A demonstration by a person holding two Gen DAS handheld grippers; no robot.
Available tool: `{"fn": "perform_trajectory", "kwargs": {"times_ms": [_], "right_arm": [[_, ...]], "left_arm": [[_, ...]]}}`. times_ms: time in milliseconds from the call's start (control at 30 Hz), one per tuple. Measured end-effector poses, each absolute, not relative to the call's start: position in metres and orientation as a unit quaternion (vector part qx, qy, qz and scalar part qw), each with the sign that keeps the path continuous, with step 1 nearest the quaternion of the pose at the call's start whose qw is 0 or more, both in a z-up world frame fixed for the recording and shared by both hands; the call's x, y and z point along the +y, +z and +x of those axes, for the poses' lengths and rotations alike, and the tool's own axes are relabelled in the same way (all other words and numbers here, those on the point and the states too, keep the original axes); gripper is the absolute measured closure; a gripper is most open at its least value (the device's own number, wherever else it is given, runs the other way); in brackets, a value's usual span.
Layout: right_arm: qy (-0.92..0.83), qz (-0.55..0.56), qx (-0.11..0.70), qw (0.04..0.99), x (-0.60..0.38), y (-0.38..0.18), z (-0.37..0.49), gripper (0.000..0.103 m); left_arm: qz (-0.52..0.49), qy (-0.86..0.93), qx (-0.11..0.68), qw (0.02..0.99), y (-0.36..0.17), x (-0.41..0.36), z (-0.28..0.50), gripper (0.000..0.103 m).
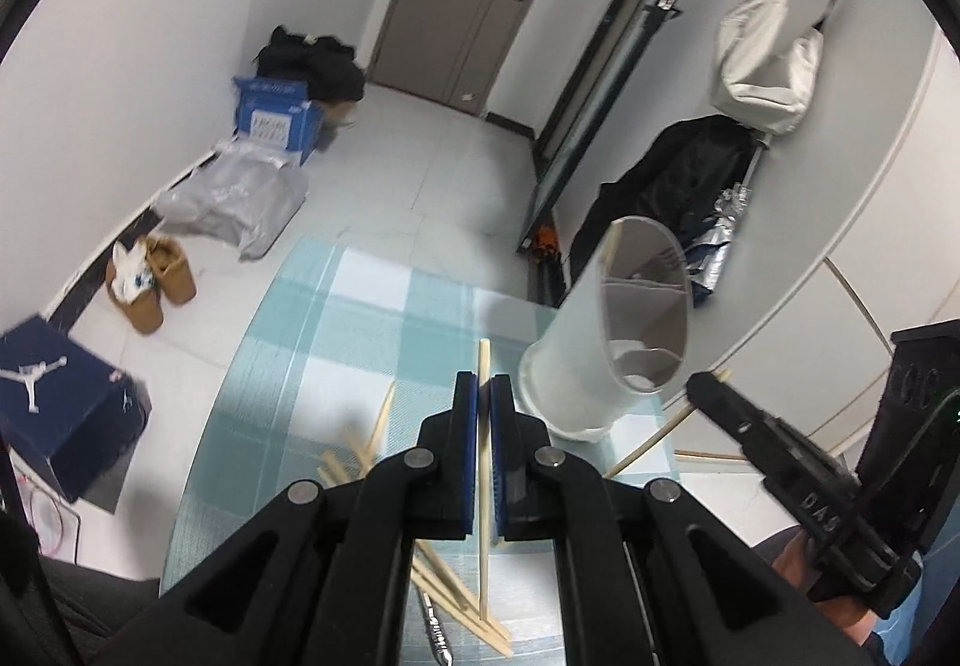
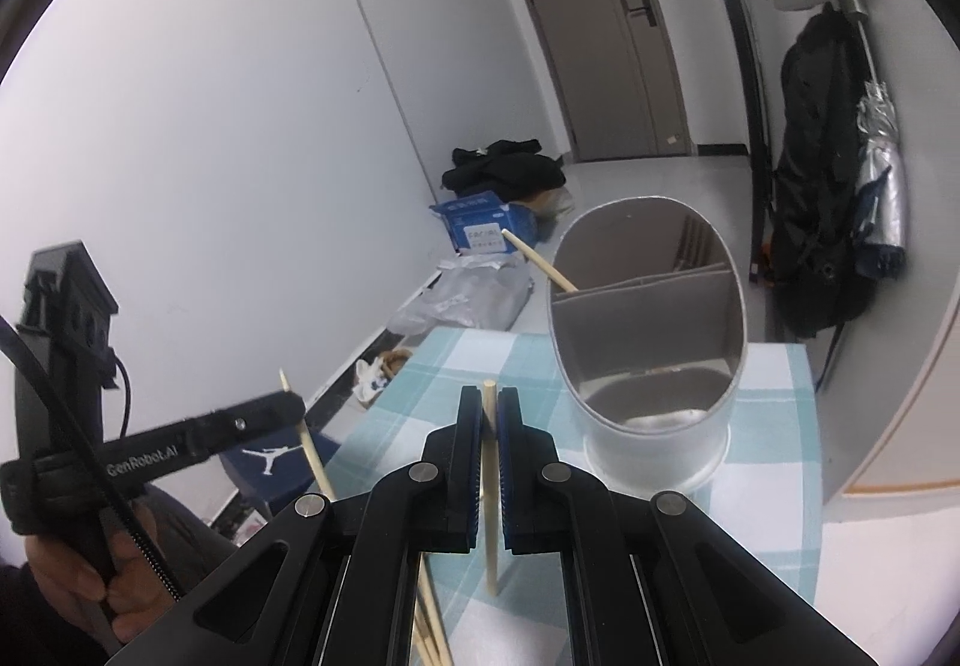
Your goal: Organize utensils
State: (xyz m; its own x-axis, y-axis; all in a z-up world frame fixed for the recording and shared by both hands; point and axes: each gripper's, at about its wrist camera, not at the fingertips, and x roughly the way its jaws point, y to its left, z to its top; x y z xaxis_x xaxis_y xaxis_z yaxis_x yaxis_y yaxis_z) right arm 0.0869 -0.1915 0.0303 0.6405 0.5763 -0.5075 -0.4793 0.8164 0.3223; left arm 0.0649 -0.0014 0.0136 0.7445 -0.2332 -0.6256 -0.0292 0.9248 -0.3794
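Right, both grippers are up over the bench, which wears a blue-and-white checked cloth. The left gripper has its fingers pinched tight on a single wooden chopstick, held upright between the blue pads, its tip poking out just above them and its lower end hanging down over the cloth. Over on the other side, the right gripper is doing the same job: fingers clamped on a second chopstick, rounder at the top, also standing near upright.

Just ahead of both sits the white holder, an oval tub with a divider splitting it into compartments. It stands on the cloth toward the far right part of the bench. One chopstick in the holder leans out over the left rim; which compartment its foot rests in is hard to say from here.

Down on the cloth, loose chopsticks lie scattered below the left gripper, a few more fanned out to its left, and a slim metal utensil peeks out beside them, mostly hidden by the gripper body.

From the right camera, a hand is wrapped round the left gripper's handle at the lower left.
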Motion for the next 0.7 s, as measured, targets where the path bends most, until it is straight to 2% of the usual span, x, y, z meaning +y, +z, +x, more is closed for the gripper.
{"fn": "perform_trajectory", "kwargs": {"times_ms": [300,700], "right_arm": [[0.284,0.089,0.279,0.913,-0.218,0.058,0.076,0.099],[0.271,0.095,0.241,0.927,-0.259,0.128,0.108,0.099]], "left_arm": [[-0.146,-0.08,0.314,0.935,0.057,-0.026,0.067,0.102],[-0.159,-0.103,0.255,0.948,0.106,-0.033,0.101,0.102]]}}
